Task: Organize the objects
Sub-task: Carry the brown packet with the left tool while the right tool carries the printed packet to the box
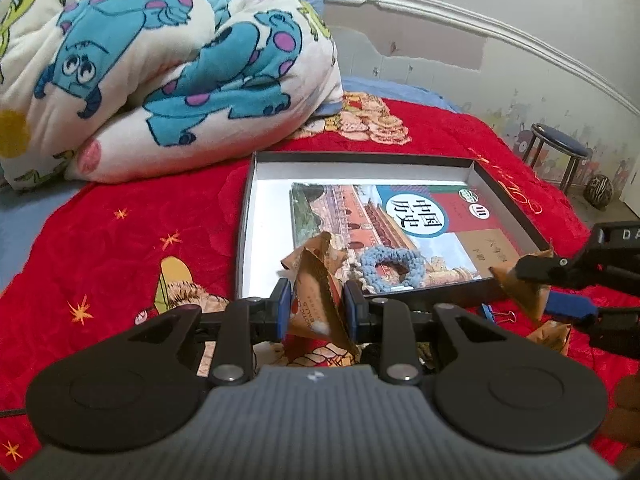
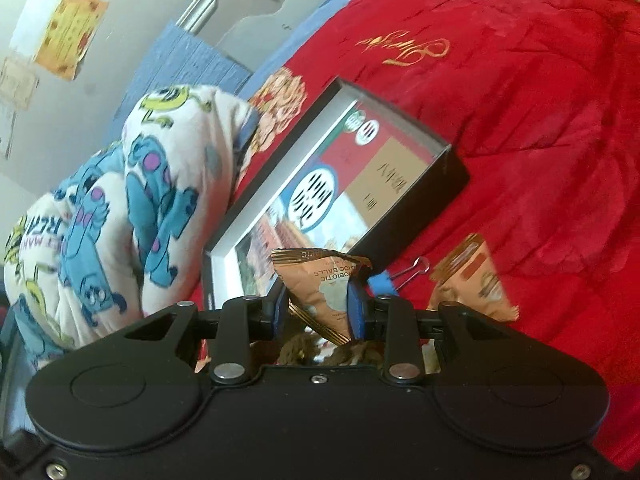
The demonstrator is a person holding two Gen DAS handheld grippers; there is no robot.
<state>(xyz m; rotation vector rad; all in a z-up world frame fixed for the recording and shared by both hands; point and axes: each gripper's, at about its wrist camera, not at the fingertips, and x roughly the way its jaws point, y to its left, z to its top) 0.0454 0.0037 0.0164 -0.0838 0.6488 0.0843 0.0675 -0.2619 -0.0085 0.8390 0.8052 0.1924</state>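
A shallow black box (image 1: pixel 504 192) with a white inside lies on the red blanket; it also shows in the right wrist view (image 2: pixel 448 176). In it lie a history book (image 1: pixel 360 216) and a blue crocheted ring (image 1: pixel 390 270). My left gripper (image 1: pixel 316 308) is shut on a brown snack packet (image 1: pixel 316 280) at the box's near edge. My right gripper (image 2: pixel 318 306) is shut on another brown snack packet (image 2: pixel 320 280); in the left wrist view it (image 1: pixel 560 284) sits right of the box. A third packet (image 2: pixel 472 280) and a blue binder clip (image 2: pixel 400 276) lie on the blanket.
A folded monster-print quilt (image 1: pixel 160 60) lies behind and left of the box. The red blanket (image 2: pixel 540 120) covers the bed. A dark stool (image 1: pixel 560 148) and a round ball (image 1: pixel 599 192) stand by the wall at right.
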